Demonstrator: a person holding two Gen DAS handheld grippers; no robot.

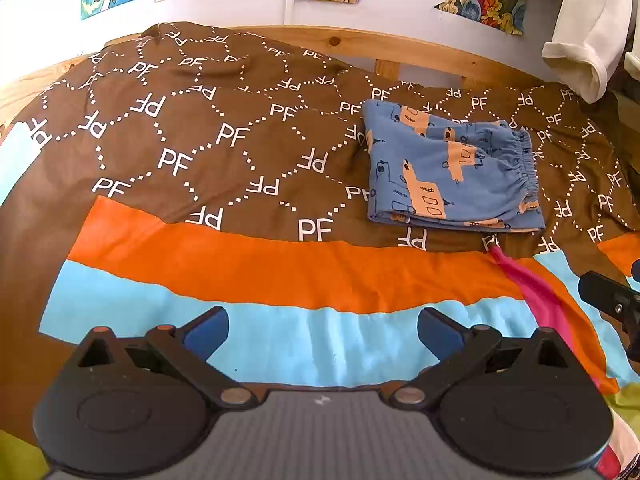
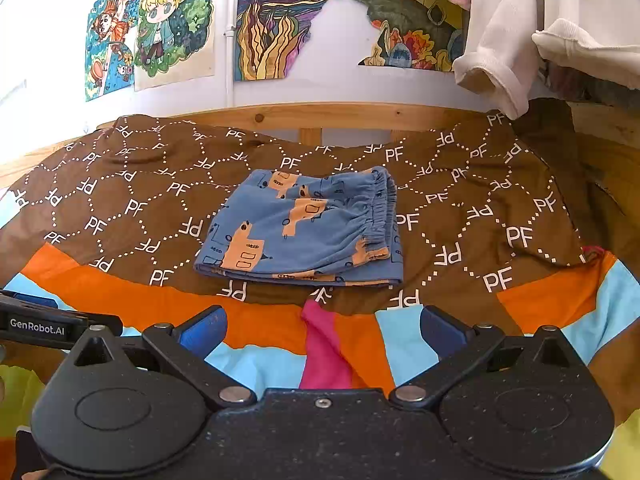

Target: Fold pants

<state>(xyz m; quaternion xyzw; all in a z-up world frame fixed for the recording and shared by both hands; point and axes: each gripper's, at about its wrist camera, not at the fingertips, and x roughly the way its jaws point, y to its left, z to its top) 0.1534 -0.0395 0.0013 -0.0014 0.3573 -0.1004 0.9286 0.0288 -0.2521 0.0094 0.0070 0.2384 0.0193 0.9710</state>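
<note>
While both claws, left (image 1: 323,330) and right (image 2: 320,326), stand wide and empty, we judge the folded pants (image 2: 304,228) soft and light; hold them at the waistband.

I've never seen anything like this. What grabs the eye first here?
Probably the small blue pants with orange shapes, folded into a neat packet in the middle of a brown bedspread printed with white "PF" letters. Next, the bright drawings on the wall behind the bed. Both tools, left and right, hang open below, holding nothing.
</note>
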